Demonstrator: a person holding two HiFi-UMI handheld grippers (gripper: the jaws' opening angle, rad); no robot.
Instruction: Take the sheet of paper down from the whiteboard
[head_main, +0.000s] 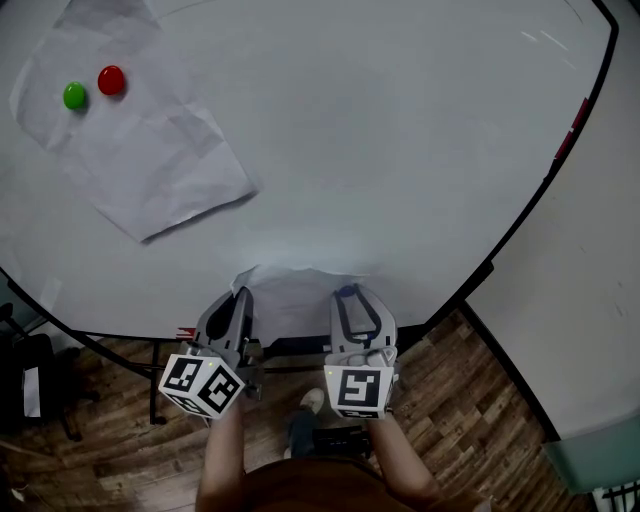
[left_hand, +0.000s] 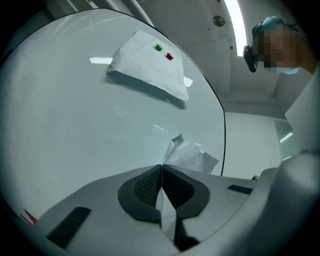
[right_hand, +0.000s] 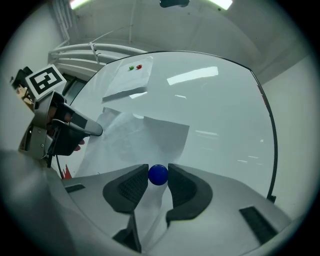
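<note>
**Q:** How far along is the task?

**A:** It is not complete. The sheet (head_main: 298, 292) lies against the whiteboard (head_main: 400, 150) at its lower edge. Its left edge is crumpled and lifted off the surface. An upper sheet (head_main: 150, 150) hangs at top left under a green magnet (head_main: 74, 96) and a red magnet (head_main: 111, 79), well apart from both tools.

**Q:** What state are the tools in?

**A:** The left gripper (left_hand: 161, 167) has its jaws pressed together on the sheet's left edge, and paper runs down between the pads. The right gripper (right_hand: 158, 170) has its jaws closed onto a blue magnet (right_hand: 158, 174). Both pads touch the magnet, and the sheet lies behind it.

**Q:** What is left to do?

**A:** The views do not show whether the blue magnet sits on the whiteboard or has come off it. If it holds, it must come off. Then the sheet can likely be drawn clear by the pinched edge.

**Q:** How are the arms posed?

**A:** Both grippers sit side by side, near each other, with their jaws pointing at the lower whiteboard. The marker cubes (head_main: 201, 385) face the person, and the forearms (head_main: 222, 450) reach in from below.
</note>
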